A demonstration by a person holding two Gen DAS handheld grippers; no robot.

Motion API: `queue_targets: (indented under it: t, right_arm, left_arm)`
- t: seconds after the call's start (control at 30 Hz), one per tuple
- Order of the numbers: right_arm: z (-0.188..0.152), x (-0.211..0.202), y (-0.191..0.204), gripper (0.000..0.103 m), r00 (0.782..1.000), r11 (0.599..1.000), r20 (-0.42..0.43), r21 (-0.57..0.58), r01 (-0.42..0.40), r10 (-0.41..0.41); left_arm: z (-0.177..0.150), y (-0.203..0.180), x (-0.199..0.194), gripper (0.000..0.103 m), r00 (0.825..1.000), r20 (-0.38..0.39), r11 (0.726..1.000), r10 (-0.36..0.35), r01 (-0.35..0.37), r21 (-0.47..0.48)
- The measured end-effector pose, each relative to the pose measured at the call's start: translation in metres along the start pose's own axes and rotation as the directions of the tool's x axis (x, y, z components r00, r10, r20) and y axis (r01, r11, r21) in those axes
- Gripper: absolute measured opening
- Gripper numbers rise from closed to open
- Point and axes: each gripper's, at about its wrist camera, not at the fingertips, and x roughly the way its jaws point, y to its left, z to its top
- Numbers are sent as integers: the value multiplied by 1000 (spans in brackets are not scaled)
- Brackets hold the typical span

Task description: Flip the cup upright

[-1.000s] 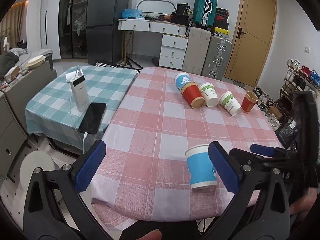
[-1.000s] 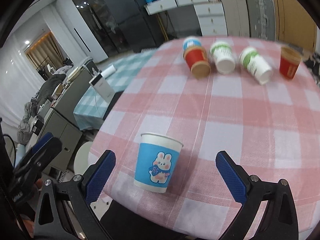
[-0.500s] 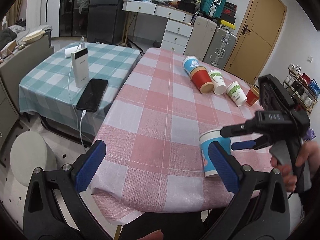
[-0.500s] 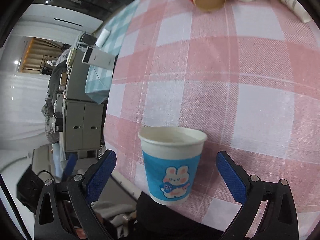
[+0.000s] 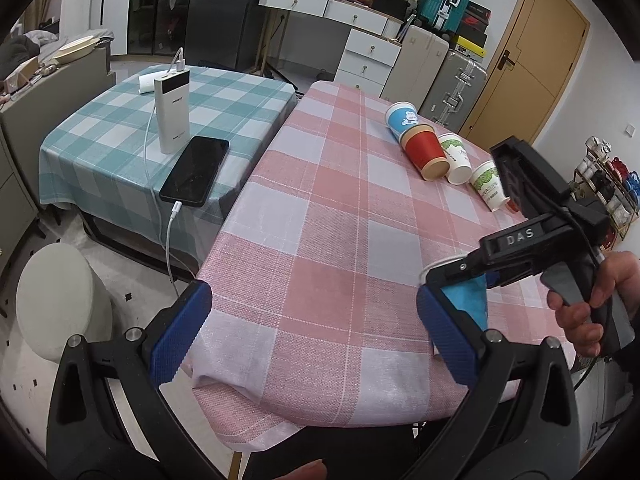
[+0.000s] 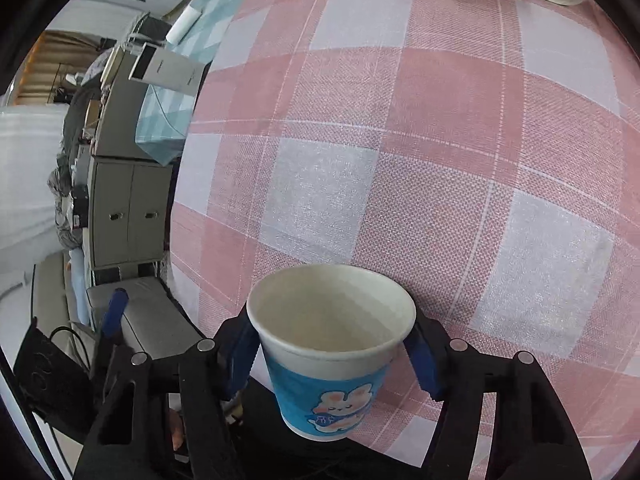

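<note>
Right wrist view: the right gripper [image 6: 330,354] has its blue pads pinching the blue bunny cup [image 6: 328,360] from both sides, mouth up, over the near edge of the pink checked tablecloth [image 6: 400,140]. Beyond the jaws lie a red cup [image 5: 426,152] and two green-printed cups [image 5: 454,154] on their sides. Left wrist view shows the left gripper [image 5: 316,332] spread wide with only cloth between its pads, the held cup just outside its right jaw.
</note>
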Motion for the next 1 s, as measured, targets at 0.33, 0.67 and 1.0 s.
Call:
queue_targets:
  t: [0.33, 0.67, 1.0]
  right_arm:
    - [-43, -72, -28, 64, 908, 997, 419, -54, 51, -24]
    - [-104, -121, -77, 64, 504, 916, 803, 123, 381, -318]
    - [-96, -102, -85, 64, 423, 880, 820, 192, 434, -387]
  left_arm:
    - [-1, -19, 9, 102, 999, -13, 999, -31, 32, 35]
    - [2, -64, 30, 102, 997, -52, 993, -60, 65, 94]
    - [2, -122, 38, 102, 991, -88, 979, -104, 118, 168]
